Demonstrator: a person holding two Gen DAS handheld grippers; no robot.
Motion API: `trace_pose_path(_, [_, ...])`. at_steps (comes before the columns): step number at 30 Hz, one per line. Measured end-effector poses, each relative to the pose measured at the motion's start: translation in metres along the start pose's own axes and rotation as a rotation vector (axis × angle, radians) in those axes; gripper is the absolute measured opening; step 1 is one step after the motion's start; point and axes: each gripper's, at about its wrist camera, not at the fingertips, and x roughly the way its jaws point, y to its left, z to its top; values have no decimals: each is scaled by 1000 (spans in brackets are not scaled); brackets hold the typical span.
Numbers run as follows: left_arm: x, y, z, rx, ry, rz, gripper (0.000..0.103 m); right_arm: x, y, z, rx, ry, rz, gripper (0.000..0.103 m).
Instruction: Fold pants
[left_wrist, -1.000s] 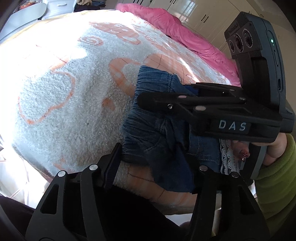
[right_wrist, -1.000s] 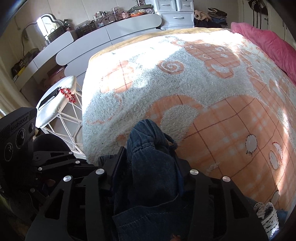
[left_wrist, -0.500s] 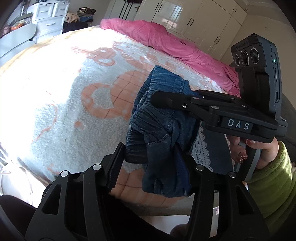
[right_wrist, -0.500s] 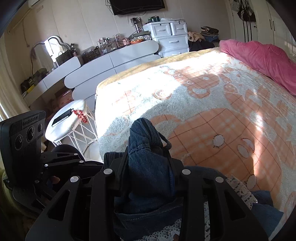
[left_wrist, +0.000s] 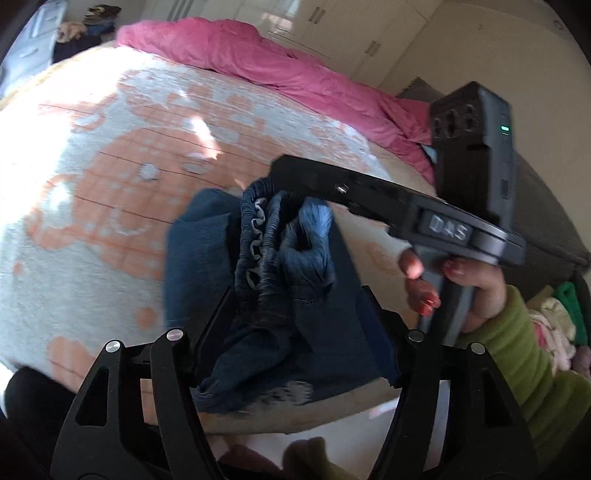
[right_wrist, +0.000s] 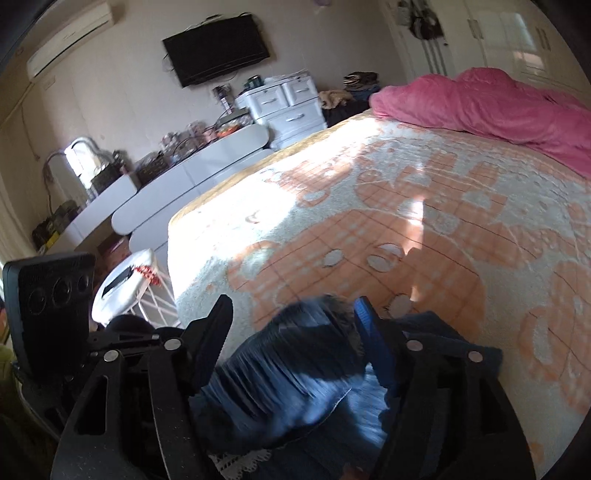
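1. Right now the denim pants (left_wrist: 284, 280) hang bunched in the air just above the near edge of the bed (left_wrist: 92, 229), gathered waistband uppermost, none of the cloth laid flat yet

2. Left gripper (left_wrist: 295, 306): its fingers sit close on either side of the bundle and seem to pinch the denim below the waistband, so it reads as clamped on the pants

3. Right gripper (right_wrist: 291, 325): its own view shows the fingers spread wider than the cloth between them; the waistband lies in the gap and is blurred, so whether it has any hold at all I cannot tell

4. Probably the step in hand is carrying the pants over the patterned blanket (right_wrist: 424, 236) to spread them, so get a firm pinch on the waistband with each gripper first

5. Draw the two holds apart so the elastic stretches straight and the legs hang free

6. Lower away from the mattress edge, well short of the pink duvet (right_wrist: 487, 99), letting the legs touch down first

7. Watch the lace trim (right_wrist: 240, 461); it could snag on a finger
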Motion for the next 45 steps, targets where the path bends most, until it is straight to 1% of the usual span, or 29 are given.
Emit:
trace_pose_path(2, [7,-12,-4,33,32,-83,59,-13,-25,-8,69,-11,-54,68])
trace_pose_path(3, [5,-15,-7,46,31,-103,59,-19,-33,-14,90,-11,-80,68])
trace_pose_path(4, [1,-16,-8,59,17,-92,59,-23,-38,-19,98,-11,-100,69])
trace_pose_path(5, [-1,-15,-8,67,4,-63,59,-27,-41,-26,103,-12,-114,69])
trace_pose_path(6, [-5,-13,-8,79,-13,-18,59,-30,-42,-32,108,-11,-118,69])
trace_pose_path(8, [-4,-6,-3,123,-38,132,59,-30,-35,-40,104,-5,-116,70])
trace_pose_path(9, [-1,-5,-4,140,-39,195,59,-28,-32,-42,100,0,-106,72])
trace_pose_path(10, [4,-1,-4,151,-32,252,59,-25,-28,-43,95,6,-102,72])
trace_pose_path(11, [11,3,-3,157,-15,286,59,-21,-23,-43,92,14,-102,72])
trace_pose_path(13, [31,8,-6,170,26,325,59,-12,-20,-40,83,37,-104,72])
trace_pose_path(15, [39,8,-14,167,58,319,59,0,-22,-41,62,86,-171,71])
trace_pose_path(17, [44,5,-26,203,73,316,59,10,-26,-50,9,159,-290,71])
trace_pose_path(18, [41,2,-33,224,76,319,59,10,-28,-56,-4,174,-304,71])
trace_pose_path(20, [42,-5,-41,260,79,322,59,5,-35,-67,8,176,-308,71])
trace_pose_path(22, [43,0,-43,255,75,305,59,-1,-38,-75,28,172,-323,71])
trace_pose_path(24, [37,4,-44,232,70,270,59,-4,-42,-81,46,175,-334,72])
trace_pose_path(26, [25,3,-44,215,58,244,60,-10,-40,-83,55,162,-334,72])
trace_pose_path(28, [8,5,-44,201,31,232,61,-25,-31,-82,37,116,-338,73])
trace_pose_path(30, [-10,7,-45,192,3,241,68,-44,-18,-81,17,63,-332,73])
trace_pose_path(32, [-25,14,-41,173,-19,257,70,-62,-7,-82,2,14,-335,73])
trace_pose_path(35, [-37,32,-33,125,-40,297,75,-79,21,-90,-72,-24,-337,73])
trace_pose_path(37, [-44,44,-29,89,-39,307,75,-83,40,-97,-123,-33,-310,73])
trace_pose_path(40, [-51,53,-25,72,-41,324,75,-78,74,-107,-202,-24,-255,73])
trace_pose_path(42, [-51,57,-20,64,-32,320,75,-70,89,-110,-234,-11,-216,73])
trace_pose_path(45, [-40,63,-9,52,-3,302,75,-48,108,-112,-292,33,-167,72])
